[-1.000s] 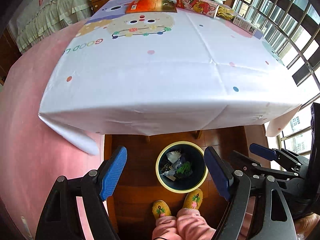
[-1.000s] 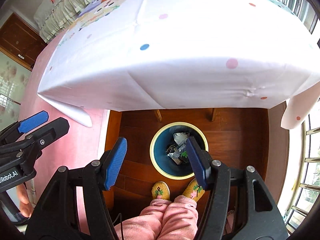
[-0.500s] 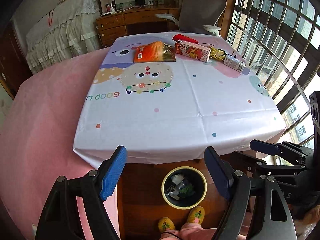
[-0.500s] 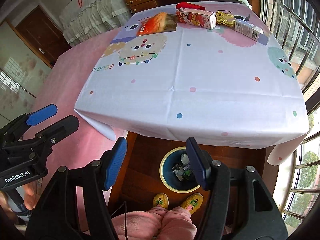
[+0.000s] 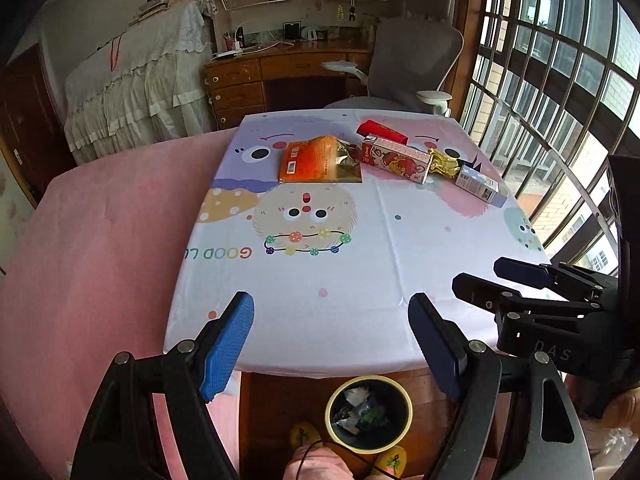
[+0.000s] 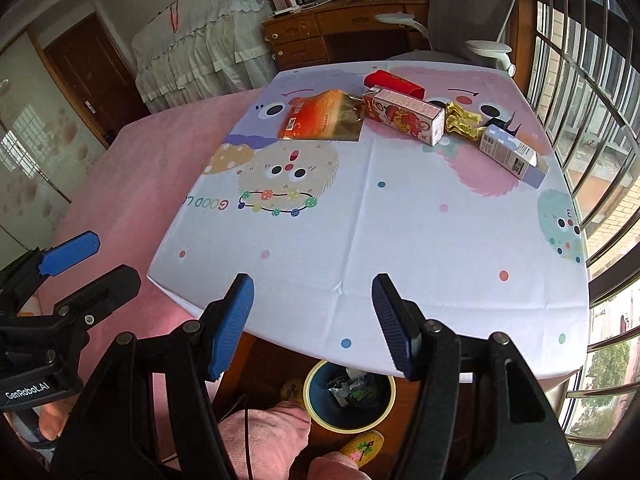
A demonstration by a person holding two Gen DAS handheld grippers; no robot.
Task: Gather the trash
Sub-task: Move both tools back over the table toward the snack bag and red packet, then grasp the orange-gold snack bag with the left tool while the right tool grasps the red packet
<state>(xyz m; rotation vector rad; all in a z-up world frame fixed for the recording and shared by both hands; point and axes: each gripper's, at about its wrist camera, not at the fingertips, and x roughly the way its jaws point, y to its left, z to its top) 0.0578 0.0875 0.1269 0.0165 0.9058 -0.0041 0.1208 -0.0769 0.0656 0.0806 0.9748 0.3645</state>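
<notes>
Trash (image 5: pixel 394 156) on far tablecloth (image 5: pixel 360 260); bin's (image 5: pixel 368 414) whole rim only left-view; both claws (image 5: pixel 332 344) (image 6: pixel 312 320) wide, empty.

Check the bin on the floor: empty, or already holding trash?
Already holding trash. The bin stands upright by the table's near edge, with crumpled wrappers visible at the bottom; most of its dark interior shows.

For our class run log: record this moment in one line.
left gripper open, empty | right gripper open, empty | orange foil snack bag on table | round bin below
</notes>
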